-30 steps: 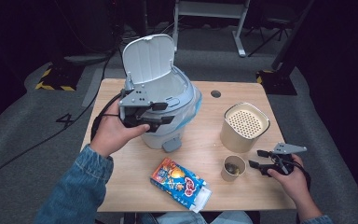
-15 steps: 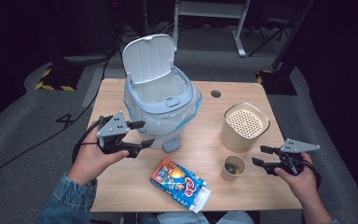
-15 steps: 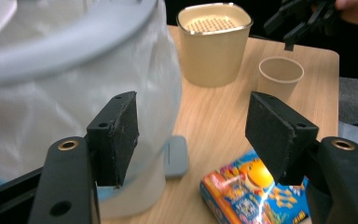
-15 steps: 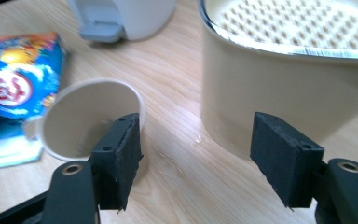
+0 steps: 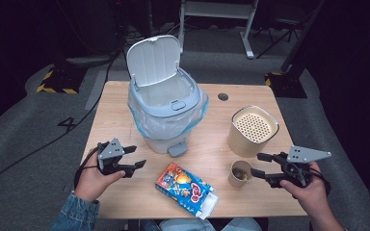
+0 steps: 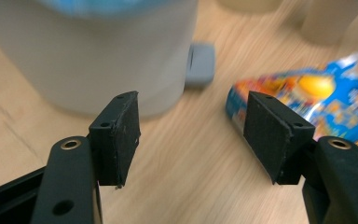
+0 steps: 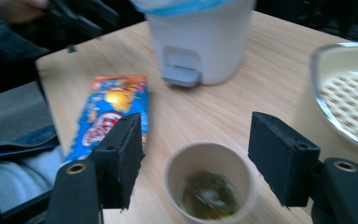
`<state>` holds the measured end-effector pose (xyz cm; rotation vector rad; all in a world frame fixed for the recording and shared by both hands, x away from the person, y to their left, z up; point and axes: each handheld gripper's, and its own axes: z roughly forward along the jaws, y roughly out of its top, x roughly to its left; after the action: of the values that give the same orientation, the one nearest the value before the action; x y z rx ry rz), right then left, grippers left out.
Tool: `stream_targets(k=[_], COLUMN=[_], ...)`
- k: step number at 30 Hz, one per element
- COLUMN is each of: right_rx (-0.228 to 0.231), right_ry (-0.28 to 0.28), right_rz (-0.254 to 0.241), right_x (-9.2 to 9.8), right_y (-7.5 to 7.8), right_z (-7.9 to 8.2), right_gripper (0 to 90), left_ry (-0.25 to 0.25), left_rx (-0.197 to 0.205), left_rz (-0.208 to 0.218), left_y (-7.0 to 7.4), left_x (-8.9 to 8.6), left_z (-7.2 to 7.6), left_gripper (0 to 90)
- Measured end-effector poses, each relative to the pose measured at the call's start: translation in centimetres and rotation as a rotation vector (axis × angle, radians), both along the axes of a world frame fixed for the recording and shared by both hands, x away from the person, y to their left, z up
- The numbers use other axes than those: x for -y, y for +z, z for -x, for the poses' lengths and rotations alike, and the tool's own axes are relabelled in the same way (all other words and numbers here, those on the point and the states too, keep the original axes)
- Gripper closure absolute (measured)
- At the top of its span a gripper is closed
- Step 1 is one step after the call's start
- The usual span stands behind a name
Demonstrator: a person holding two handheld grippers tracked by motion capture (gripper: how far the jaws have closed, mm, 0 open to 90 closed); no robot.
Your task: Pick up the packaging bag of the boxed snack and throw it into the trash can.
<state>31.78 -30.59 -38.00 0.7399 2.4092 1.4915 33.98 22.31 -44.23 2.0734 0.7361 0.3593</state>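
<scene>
my left gripper (image 5: 134, 157) jaws wide, just been opening, nothing between them, low over the table | snack packet (image 5: 185, 186) just to its right, blurry so maybe not touching | right gripper (image 5: 258, 163) wide too, empty, beside the paper cup (image 5: 240, 173) | pedal bin (image 5: 166, 108) lid up behind

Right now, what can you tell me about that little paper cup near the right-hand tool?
The paper cup is small, beige and looks like plain paper. It stands upright on the wooden table, near the front right, just in front of a taller cream canister with a perforated top. It is open and holds a little dark greenish wet residue at the bottom. The right gripper points at it with fingers open on either side in its own view, not touching it.
</scene>
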Motion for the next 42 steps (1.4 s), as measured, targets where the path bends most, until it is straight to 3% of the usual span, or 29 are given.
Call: stream_targets(k=[3, 6, 7, 10, 13, 16, 19, 23, 28, 34, 42], right_rx=[-0.004, -0.029, -0.029, -0.045, -0.068, -0.098, -0.143, -0.182, -0.233, -0.262, -0.309], right_ry=[0.058, 0.133, 0.133, 0.177, 0.212, 0.241, 0.277, 0.285, 0.301, 0.312, 0.294], right_rz=[-0.006, -0.022, -0.022, -0.019, 0.021, 0.069, 0.100, 0.110, 0.127, 0.139, 0.111], right_x=[-1.6, -3.8, -3.8, -5.8, -7.6, -9.2, -10.6, -11.1, -12.0, -12.6, -14.1], right_y=[0.0, -0.7, -0.7, -1.6, -2.8, -4.3, -6.3, -7.6, -9.3, -10.2, -10.7], right_z=[0.5, 1.3, 1.3, 2.0, 2.5, 3.0, 3.6, 3.8, 4.0, 3.7, 3.0], right_gripper=[35.1, 34.0, 34.0, 34.9, 35.2, 36.1, 37.7, 39.6, 43.6, 48.6, 57.9], left_ry=[0.017, 0.034, 0.041, 0.043, 0.043, 0.046, 0.056, 0.048, 0.044, 0.039, 0.044], left_rx=[-0.038, -0.069, -0.076, -0.099, -0.122, -0.120, -0.126, -0.129, -0.126, -0.111, -0.105], left_rz=[-0.028, -0.155, -0.175, -0.163, -0.168, -0.116, -0.147, -0.163, -0.150, -0.135, -0.138], left_y=[-2.1, -3.2, -3.4, -3.8, -4.2, -4.9, -5.3, -5.7, -5.9, -6.1, -6.1], left_x=[-0.3, -0.7, -0.9, -1.3, -1.3, -1.4, -1.4, -1.0, -0.8, -0.8, -0.7], left_z=[-0.3, -0.8, -1.0, -1.3, -1.4, -1.4, -1.6, -1.8, -1.9, -1.9, -1.8], left_gripper=[37.0, 36.9, 36.9, 37.0, 37.4, 37.4, 37.1, 36.7, 35.5, 34.0, 34.1])
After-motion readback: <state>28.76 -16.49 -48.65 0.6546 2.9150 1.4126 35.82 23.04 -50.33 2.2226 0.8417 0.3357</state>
